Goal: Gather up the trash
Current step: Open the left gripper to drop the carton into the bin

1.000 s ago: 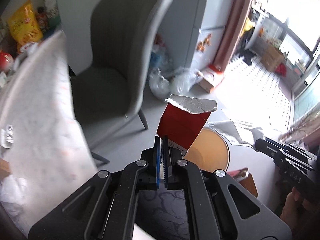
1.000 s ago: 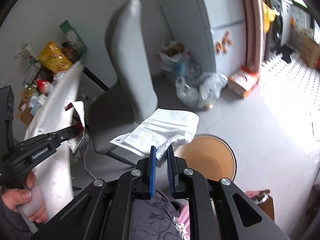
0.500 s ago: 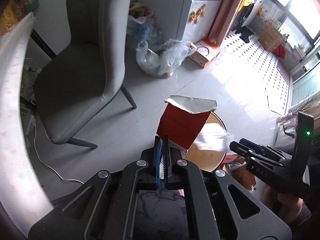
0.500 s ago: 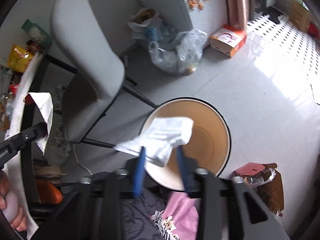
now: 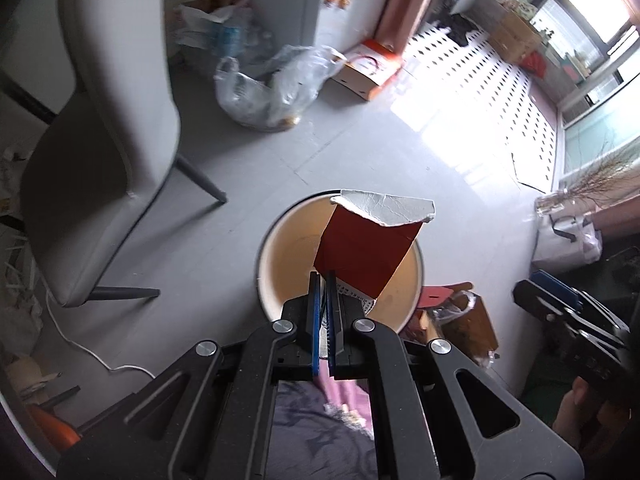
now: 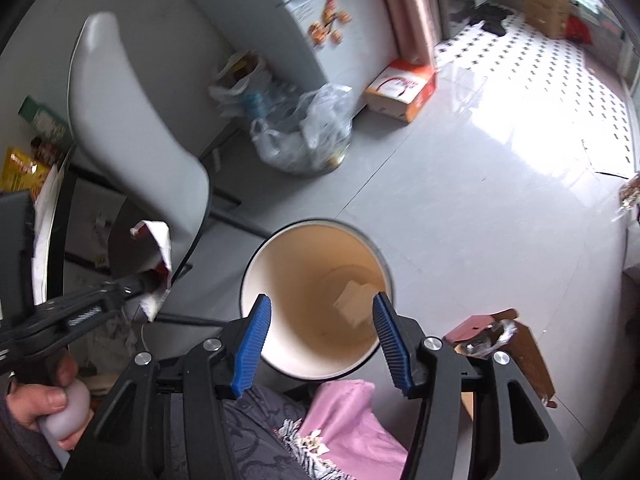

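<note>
Red carton (image 5: 366,258) clenched in left gripper (image 5: 323,280) over bin (image 6: 256,268), right gripper (image 6: 320,312) opening empty, chair (image 5: 116,92) beside.

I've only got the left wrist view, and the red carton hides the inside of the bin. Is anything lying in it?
Observer: Yes. The right wrist view shows a crumpled white paper at the bottom of the bin.
Operator: And the right tool, is it gripping anything?
Observer: No. The right tool hangs above the bin with its jaws opening and nothing between them.
</note>
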The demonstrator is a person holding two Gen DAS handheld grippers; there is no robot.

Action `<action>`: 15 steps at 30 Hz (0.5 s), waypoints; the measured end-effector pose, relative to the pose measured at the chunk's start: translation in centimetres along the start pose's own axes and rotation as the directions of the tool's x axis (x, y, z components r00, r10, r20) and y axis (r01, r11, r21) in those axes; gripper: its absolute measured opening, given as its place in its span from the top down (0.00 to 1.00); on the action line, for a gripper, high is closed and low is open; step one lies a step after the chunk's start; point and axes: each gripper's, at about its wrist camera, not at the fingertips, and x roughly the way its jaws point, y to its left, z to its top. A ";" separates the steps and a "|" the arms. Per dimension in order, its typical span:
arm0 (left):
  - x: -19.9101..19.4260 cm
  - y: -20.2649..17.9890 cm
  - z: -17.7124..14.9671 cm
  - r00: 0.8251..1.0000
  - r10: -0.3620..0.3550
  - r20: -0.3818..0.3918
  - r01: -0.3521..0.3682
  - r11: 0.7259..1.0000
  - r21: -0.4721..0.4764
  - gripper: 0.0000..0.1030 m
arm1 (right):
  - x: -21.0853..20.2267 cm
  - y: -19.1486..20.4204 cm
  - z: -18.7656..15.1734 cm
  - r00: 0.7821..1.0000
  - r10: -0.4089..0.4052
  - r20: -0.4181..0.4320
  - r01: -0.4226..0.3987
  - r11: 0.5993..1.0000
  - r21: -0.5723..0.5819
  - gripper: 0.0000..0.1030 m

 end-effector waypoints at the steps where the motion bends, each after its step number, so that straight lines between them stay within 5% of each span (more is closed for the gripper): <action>1: 0.4 -0.5 0.3 1.000 -0.008 -0.008 0.008 1.000 0.006 0.96 | -0.4 -0.3 0.1 1.000 -0.004 0.011 0.004 1.000 0.006 0.48; 2: 0.6 -1.0 0.5 1.000 -0.018 -0.019 0.018 1.000 0.013 0.94 | -0.7 -0.6 0.3 1.000 -0.005 0.018 0.005 1.000 0.012 0.48; 3: 0.8 -1.3 0.6 0.999 -0.021 -0.034 0.022 1.000 0.016 0.80 | -1.0 -0.8 0.4 1.000 -0.004 0.024 0.004 1.000 0.020 0.47; 4: 0.8 -1.4 0.6 0.999 -0.024 -0.039 0.024 1.000 0.012 0.53 | -1.1 -0.9 0.6 1.000 -0.002 0.026 0.001 1.000 0.024 0.47; 6: 0.0 -1.2 0.6 1.000 -0.025 -0.001 0.025 1.000 0.003 0.30 | -1.4 -1.1 0.6 0.999 0.001 0.036 -0.002 1.000 0.030 0.47; 15: -6.3 2.2 0.3 0.992 -0.010 0.124 0.018 0.997 -0.069 0.22 | -1.7 1.8 0.8 0.998 0.034 0.055 -0.034 0.999 -0.003 0.41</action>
